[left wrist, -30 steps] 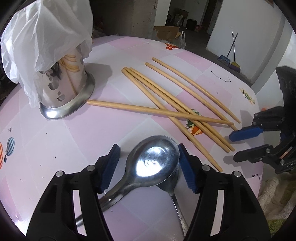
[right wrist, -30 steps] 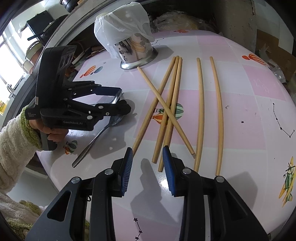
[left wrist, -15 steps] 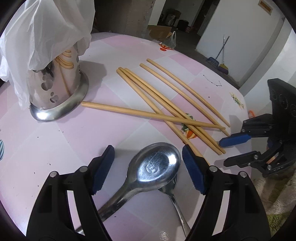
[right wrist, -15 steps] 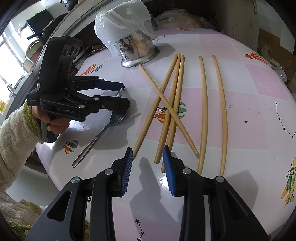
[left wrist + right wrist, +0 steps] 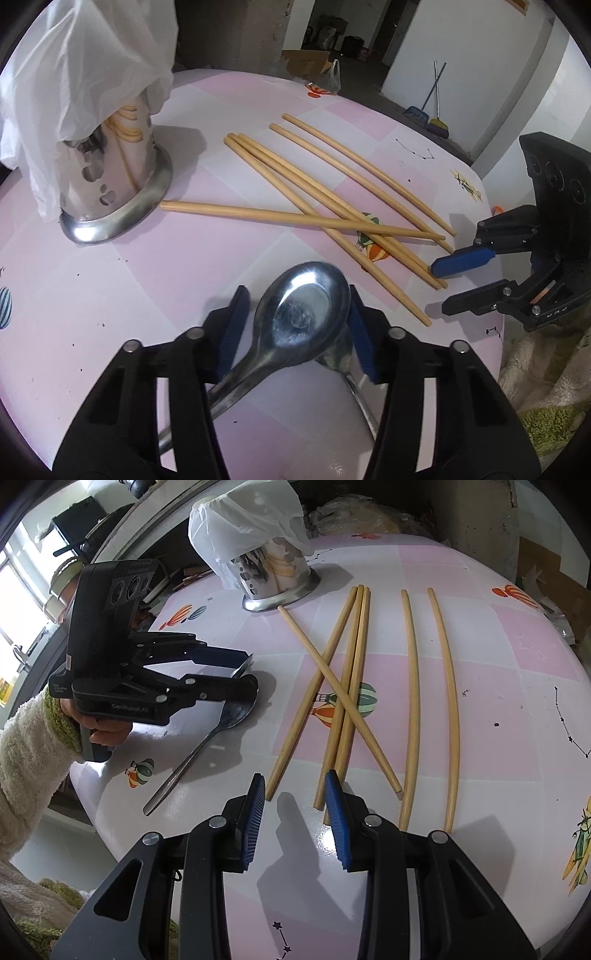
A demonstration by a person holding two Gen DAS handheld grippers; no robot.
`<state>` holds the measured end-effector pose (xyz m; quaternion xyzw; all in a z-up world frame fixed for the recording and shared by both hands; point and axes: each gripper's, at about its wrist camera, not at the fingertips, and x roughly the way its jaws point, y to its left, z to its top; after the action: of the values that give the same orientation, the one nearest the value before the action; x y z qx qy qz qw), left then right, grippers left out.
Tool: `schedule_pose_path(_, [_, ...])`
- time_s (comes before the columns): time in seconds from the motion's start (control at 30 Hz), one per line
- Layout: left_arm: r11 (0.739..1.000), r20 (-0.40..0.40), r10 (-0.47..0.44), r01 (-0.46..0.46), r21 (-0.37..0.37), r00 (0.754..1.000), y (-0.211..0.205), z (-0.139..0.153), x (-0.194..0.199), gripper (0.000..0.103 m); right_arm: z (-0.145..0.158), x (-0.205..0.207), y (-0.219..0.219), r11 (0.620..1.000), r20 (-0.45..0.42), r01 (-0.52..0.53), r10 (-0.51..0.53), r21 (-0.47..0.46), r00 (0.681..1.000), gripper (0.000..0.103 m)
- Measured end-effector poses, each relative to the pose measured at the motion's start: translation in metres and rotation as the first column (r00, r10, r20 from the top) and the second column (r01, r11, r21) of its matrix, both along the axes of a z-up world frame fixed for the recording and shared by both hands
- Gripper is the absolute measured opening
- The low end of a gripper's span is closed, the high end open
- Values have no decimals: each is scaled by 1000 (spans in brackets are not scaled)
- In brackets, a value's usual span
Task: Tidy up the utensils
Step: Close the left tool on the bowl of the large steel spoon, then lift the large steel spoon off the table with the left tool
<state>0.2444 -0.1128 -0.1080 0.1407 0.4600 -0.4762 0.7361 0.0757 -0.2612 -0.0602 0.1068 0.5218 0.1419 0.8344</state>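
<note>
My left gripper [image 5: 295,328] straddles the bowl of a large steel spoon [image 5: 303,325]; the right pad touches the bowl and a gap shows at the left pad. A second smaller spoon [image 5: 343,362] lies under it; it also shows in the right wrist view [image 5: 207,746]. Several wooden chopsticks [image 5: 325,206] lie crossed on the pink table [image 5: 147,280], also in the right wrist view [image 5: 347,694]. A steel utensil holder [image 5: 110,184] under a white plastic bag [image 5: 74,74] stands at the far left. My right gripper [image 5: 295,812] is open and empty, just short of the chopstick ends.
The table's rounded edge runs close to my right gripper [image 5: 491,273], with a fuzzy cloth [image 5: 546,387] below it. A cardboard box [image 5: 306,62] and brooms [image 5: 432,110] stand on the floor beyond the table. The left gripper [image 5: 155,679] and a sleeved hand show in the right wrist view.
My left gripper's fingers have narrowed around the large spoon's bowl. The right gripper has stayed by the chopstick ends, still open.
</note>
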Motion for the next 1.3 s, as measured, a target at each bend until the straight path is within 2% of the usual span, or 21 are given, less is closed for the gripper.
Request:
schedule_pose_path(0.03, [1000,3,4,-4,1,1000,0,0,0,43,0,0,0,1000,0,-1,1,-1,1000,33])
schedule_pose_path(0.23, [1000,13,28,-29,9,1000,4,0,-2,43,1,-1,0,1000,3,1,-1,1,1000,33])
schedule_pose_path(0.47, [997,65,69,-71,26,996,6,1,-10,42,1,-2,-1,1000,6,0,0,11,1000,33])
schedule_pose_path(0.77, [987,125,159,-162,15,979,20,12,-13,41,4,-4,-1,1000,19,4,-4,16,1000,33])
schedule_pose_path(1.0, [967,202,253,-252,-30,946,39,35,-21,41,4,-5,-1,1000,27,0,-1,25,1000,33])
schedule_pose_path(1.3, [909,259,416,-396,-127,871,77,70,-33,41,7,-6,0,999,36,5,-6,40,999,33])
